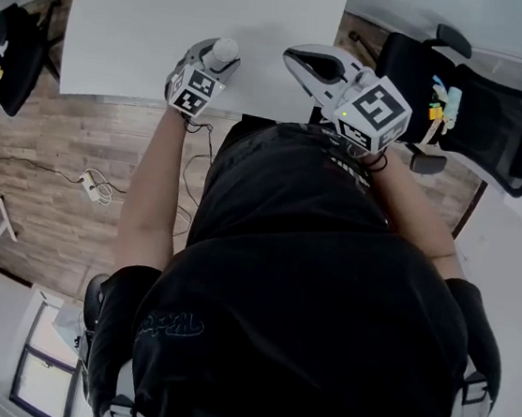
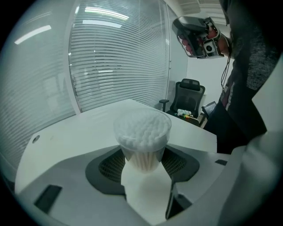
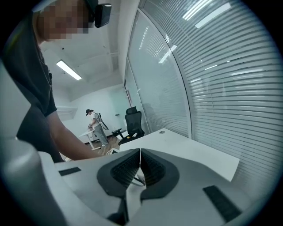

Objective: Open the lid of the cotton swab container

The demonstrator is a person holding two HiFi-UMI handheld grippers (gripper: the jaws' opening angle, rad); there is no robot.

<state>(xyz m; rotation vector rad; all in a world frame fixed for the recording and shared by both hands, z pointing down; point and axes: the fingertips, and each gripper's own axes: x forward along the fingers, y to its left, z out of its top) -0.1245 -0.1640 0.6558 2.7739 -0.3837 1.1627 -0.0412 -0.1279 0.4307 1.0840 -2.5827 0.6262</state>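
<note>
The cotton swab container (image 2: pixel 142 130) is a clear round tub packed with white swabs, their heads showing at the top. Whether its clear lid is on I cannot tell. My left gripper (image 2: pixel 142 167) is shut on the tub's lower body and holds it upright above the white table (image 2: pixel 79 128). In the head view the container (image 1: pixel 225 51) stands up out of the left gripper (image 1: pixel 212 67) over the table's near edge. My right gripper (image 1: pixel 303 62) hangs to the right of it, apart from the tub. Its pads (image 3: pixel 139 152) meet, and nothing sticks out between them.
The white table (image 1: pixel 141 28) fills the top of the head view. A black office chair (image 1: pixel 480 116) with small coloured items on it stands at the right, and another dark chair (image 1: pixel 11 54) at the left. A power strip (image 1: pixel 90 182) and cables lie on the wooden floor.
</note>
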